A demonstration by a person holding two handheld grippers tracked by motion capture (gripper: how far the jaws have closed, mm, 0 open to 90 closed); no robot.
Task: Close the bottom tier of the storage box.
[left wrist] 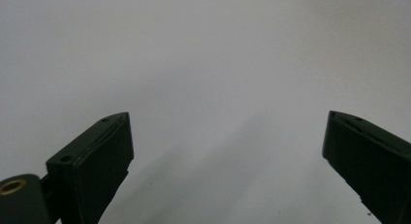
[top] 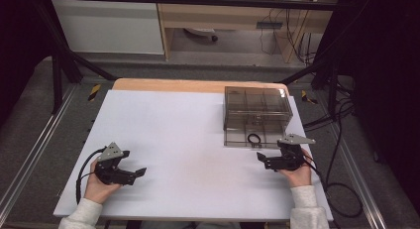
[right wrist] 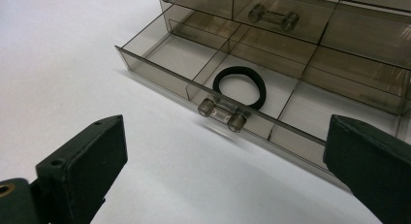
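Across the white table (top: 173,130) you had both hands resting low, and the biggest thing on it was the smoky clear drawer box (top: 257,106) at the far right, its bottom drawer (right wrist: 194,64) pulled out toward you. Your right gripper (top: 261,158) sat just near of that drawer's front edge, jaws spread wide with nothing between them; your left gripper (top: 132,163) lay well apart at the near left, jaws equally wide and empty over bare table. The drawer looked light and stiff, thin hard plastic that would probably slide easily but could crack or skid the whole box if you pushed off-centre. Its long axis ran left to right across the table, and its open front faced you. The best hold was likely the small clear bar handle (right wrist: 223,115) at the middle of the front wall, a short rod between two round ends, lying parallel to that wall; being smooth, it would probably be slippery, so your jaws should close squarely across the rod. Behind the handle, in the drawer's middle front compartment, lay the black hair band (right wrist: 241,87), flat on the floor of the compartment. It seemed soft, limp and very light, a ring with no real direction, easiest pinched at one side of the loop.
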